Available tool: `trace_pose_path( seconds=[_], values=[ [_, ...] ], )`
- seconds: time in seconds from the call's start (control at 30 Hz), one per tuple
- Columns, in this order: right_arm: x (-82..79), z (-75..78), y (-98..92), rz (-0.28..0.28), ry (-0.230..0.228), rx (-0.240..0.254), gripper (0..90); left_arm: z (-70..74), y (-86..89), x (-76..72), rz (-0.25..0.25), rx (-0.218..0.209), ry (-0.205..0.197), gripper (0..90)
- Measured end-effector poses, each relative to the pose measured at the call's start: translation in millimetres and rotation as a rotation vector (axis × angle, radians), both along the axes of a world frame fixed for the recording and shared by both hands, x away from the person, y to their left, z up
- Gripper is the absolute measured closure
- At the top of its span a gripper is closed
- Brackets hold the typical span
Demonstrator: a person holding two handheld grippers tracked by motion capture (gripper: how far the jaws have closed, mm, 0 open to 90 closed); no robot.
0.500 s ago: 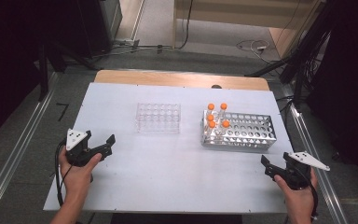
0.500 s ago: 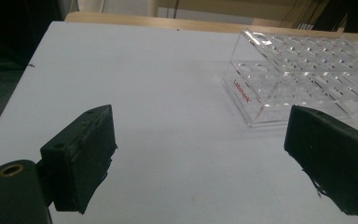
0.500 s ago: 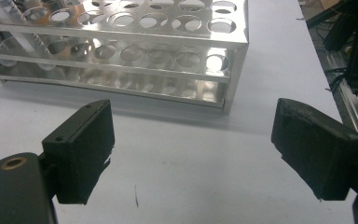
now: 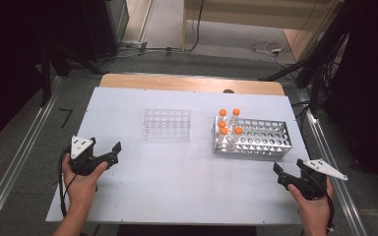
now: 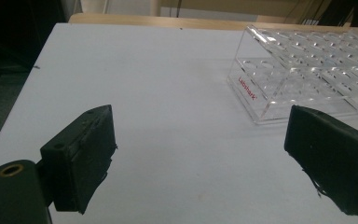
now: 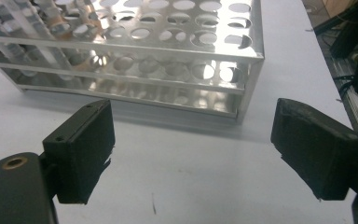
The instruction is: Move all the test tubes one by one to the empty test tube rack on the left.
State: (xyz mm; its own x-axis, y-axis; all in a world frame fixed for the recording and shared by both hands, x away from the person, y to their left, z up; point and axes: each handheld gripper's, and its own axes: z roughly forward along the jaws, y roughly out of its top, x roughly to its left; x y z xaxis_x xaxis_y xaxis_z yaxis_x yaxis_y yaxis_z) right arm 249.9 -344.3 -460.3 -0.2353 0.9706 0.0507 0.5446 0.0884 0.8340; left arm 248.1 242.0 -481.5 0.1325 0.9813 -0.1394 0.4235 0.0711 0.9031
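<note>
A clear plastic tube rack stands empty at mid-table; in the left gripper view the clear rack is ahead and to the right. To its right stands a perforated metal rack with several orange-capped tubes at its left end. My left gripper rests low at the front left, its jaws wide apart over bare table. My right gripper is at the front right, open and holding nothing. In its own view the right gripper faces the metal rack's near corner, with the tubes at the far left.
The white table top has a wooden strip along its far edge. Aluminium rails run down both sides, the right one close to my right hand. Cables lie on the floor beyond the table.
</note>
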Motion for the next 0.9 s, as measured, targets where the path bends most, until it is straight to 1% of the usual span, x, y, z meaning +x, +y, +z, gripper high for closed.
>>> trace_pose_path(
  seconds=[0.1, 0.23, 0.33, 0.47, 0.63, 0.77, 0.9],
  values=[
    [0.5, 1.9, 4.8, 0.010, -0.009, 0.002, 12.1, 0.0, 0.4, -0.3, 0.000, 0.000, 0.001, 10.0],
    [3.6, 2.8, 13.1, 0.030, -0.010, 0.002, 12.1, -0.3, 0.6, -0.5, 0.000, 0.005, 0.005, 10.0],
    [6.7, 2.3, 20.6, 0.052, -0.006, -0.006, 12.0, -0.1, 0.0, -0.3, 0.000, 0.003, 0.002, 10.0],
    [11.8, 4.2, 30.3, 0.062, -0.012, -0.011, 12.0, -0.4, -0.7, -0.1, -0.003, 0.005, 0.004, 10.0],
    [17.6, 5.7, 41.8, 0.088, -0.012, -0.022, 12.0, -0.3, -1.5, 0.0, -0.002, 0.009, 0.006, 10.0],
    [20.2, 7.5, 47.4, 0.097, -0.018, -0.026, 12.0, -1.0, -2.2, 0.7, -0.004, 0.011, 0.009, 10.0],
    [22.3, 9.4, 50.3, 0.105, -0.026, -0.016, 12.1, -0.9, -3.0, 1.0, -0.008, 0.013, 0.008, 10.0]
  ],
)
